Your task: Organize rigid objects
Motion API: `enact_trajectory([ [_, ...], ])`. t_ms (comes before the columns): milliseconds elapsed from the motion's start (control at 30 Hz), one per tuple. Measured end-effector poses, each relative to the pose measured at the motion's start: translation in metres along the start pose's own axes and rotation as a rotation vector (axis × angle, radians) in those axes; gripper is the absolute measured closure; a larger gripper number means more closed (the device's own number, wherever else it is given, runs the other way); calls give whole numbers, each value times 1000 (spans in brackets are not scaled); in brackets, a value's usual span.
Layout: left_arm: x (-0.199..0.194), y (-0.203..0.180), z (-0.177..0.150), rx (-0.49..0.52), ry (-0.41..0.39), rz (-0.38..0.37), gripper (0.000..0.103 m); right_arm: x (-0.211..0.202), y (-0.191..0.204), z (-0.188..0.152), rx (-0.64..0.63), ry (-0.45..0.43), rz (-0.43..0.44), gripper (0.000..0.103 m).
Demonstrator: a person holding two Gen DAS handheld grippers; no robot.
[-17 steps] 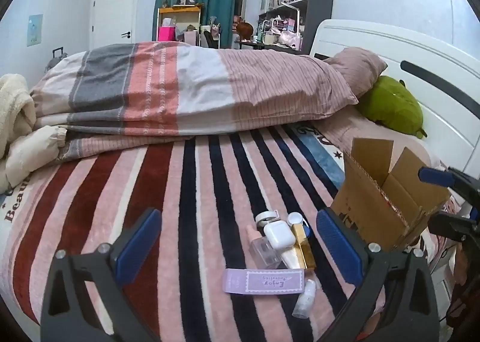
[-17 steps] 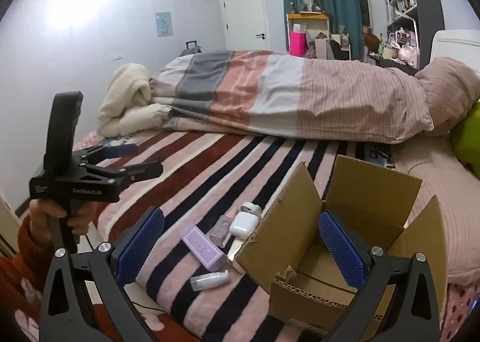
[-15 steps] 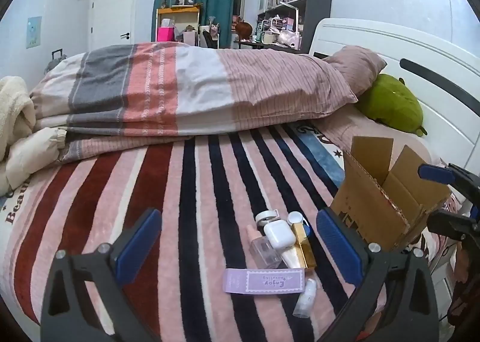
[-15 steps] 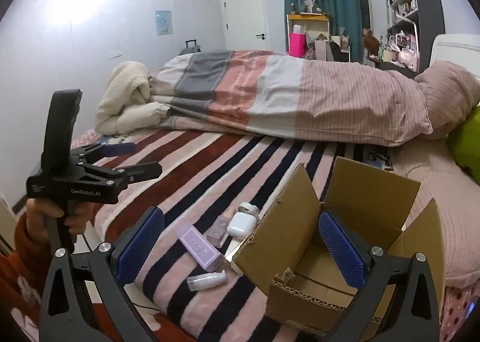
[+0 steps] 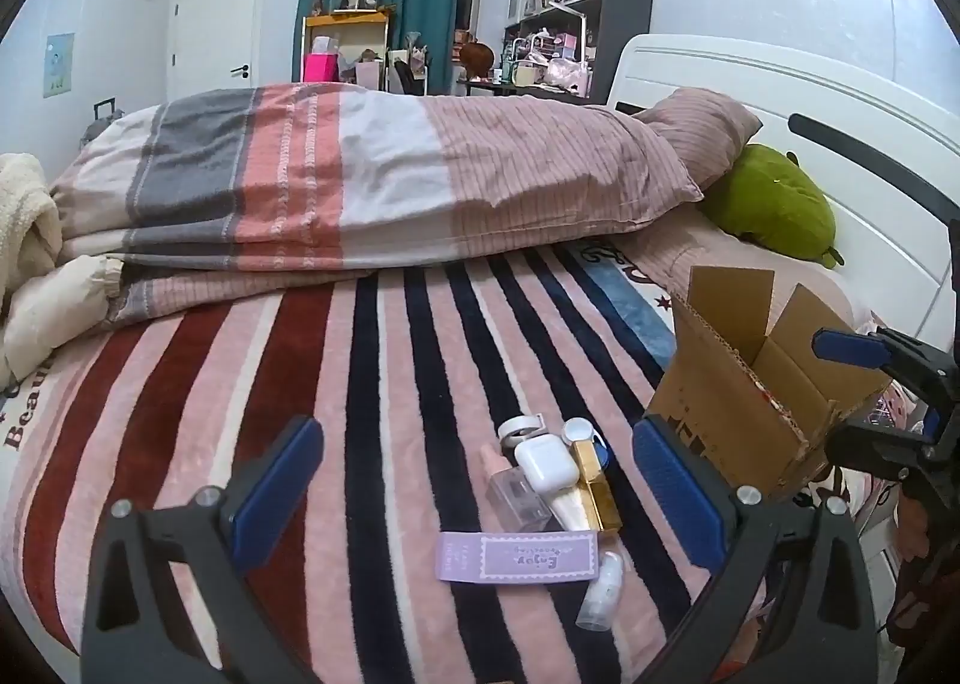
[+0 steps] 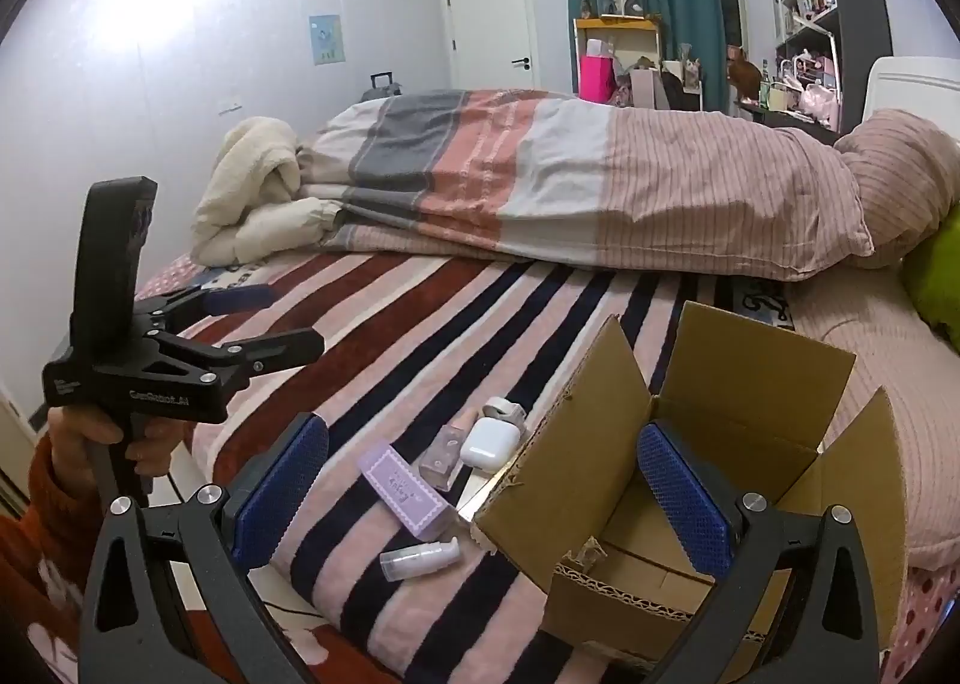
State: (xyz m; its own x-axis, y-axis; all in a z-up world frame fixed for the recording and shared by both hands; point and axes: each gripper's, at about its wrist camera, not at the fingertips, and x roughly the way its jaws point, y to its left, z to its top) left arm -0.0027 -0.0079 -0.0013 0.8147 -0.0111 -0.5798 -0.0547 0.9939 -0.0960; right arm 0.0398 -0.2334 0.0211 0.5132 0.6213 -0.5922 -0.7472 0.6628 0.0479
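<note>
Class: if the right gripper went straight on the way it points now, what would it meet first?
Most likely the cardboard box: the right gripper, jaws open, points down at the box's near left flap and open top. Depth is unclear, so the flap's edge may come first.

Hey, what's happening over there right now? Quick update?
Left gripper, right gripper open, empty. Small toiletries, purple rectangular box among them, lying beside open brown cardboard box. Nothing blocking.
</note>
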Motion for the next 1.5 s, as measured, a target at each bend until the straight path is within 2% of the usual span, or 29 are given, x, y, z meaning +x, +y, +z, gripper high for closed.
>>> enact_trajectory([
  [267,-1,1,0,6,-7,18,1,2,2,-3,-6,-5,18,0],
  [1500,0,1,-1,5,-1,13,1,4,8,-3,3,7,41,0],
])
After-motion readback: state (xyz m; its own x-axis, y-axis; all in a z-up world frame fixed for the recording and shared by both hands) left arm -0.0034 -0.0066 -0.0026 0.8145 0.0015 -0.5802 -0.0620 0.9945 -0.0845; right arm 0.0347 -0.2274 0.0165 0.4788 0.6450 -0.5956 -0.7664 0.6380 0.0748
